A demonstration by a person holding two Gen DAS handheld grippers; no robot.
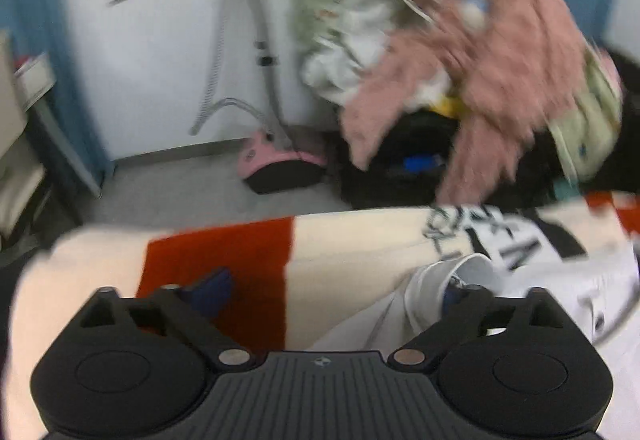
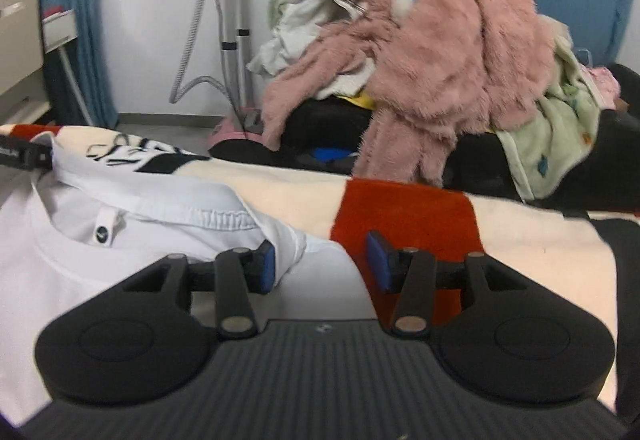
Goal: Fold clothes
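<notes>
Only a small logo tab (image 2: 105, 227)

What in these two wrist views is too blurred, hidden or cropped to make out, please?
- Left wrist view: motion blur smears the clothes pile; single garments cannot be separated.
- Left wrist view: the black print on the white T-shirt is blurred and unreadable.
- Right wrist view: the T-shirt's lower body is cut off by the frame edge and hidden by the right gripper.

We held the left gripper (image 1: 334, 294) angled downward with jaws spread wide, the right gripper (image 2: 322, 264) beside it, jaws half parted, nothing clamped.
</notes>
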